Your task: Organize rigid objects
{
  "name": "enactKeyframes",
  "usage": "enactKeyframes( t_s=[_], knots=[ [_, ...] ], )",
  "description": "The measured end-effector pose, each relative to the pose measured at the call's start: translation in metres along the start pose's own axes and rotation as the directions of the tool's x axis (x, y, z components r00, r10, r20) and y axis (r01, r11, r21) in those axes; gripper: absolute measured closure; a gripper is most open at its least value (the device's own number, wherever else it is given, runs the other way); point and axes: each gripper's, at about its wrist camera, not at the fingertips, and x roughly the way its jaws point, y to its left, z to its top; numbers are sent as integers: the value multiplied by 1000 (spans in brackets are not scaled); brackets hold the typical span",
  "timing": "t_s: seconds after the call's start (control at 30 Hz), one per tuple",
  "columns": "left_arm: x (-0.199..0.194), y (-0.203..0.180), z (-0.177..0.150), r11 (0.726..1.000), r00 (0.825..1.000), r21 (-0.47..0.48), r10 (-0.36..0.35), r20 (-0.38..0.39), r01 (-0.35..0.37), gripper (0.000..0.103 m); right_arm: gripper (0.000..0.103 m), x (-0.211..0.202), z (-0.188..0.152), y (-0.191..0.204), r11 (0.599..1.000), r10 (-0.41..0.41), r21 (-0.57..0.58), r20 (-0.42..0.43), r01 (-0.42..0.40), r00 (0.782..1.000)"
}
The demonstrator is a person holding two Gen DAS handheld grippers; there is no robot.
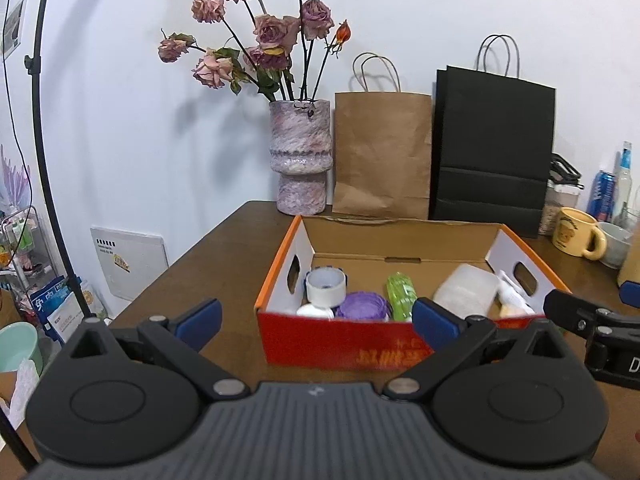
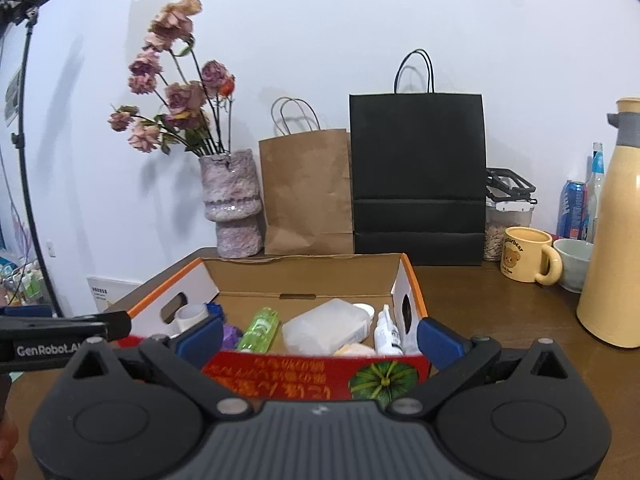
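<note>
bright, even light | soft wall shadows | fisheye-bent edges | slight blur

a lived-in home room: a wooden table (image 2: pixel 500 320) against a white wall holds a vase of dried roses (image 1: pixel 301 156), paper shopping bags (image 2: pixel 306 192), a bear mug (image 2: pixel 526 255) and a thermos (image 2: pixel 612 236).

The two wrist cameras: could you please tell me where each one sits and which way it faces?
Left wrist view: sits on the left gripper, low over the table, facing the cardboard box and back wall; its open jaws frame the box, and the right gripper pokes in at right.
Right wrist view: sits on the right gripper, facing the same box from further right; open jaws, with the left gripper entering at left.
Shared: box, vase, brown bag, black bag, yellow mug.
</note>
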Motion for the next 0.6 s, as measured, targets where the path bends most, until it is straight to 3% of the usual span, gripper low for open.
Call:
enactKeyframes(
  t_s=[0.6],
  knots=[
    [-88, 11, -41, 999, 999, 2, -32, 12, 32, 0, 0, -109, -32, 16, 998, 12, -63, 62, -8, 998]
  ],
)
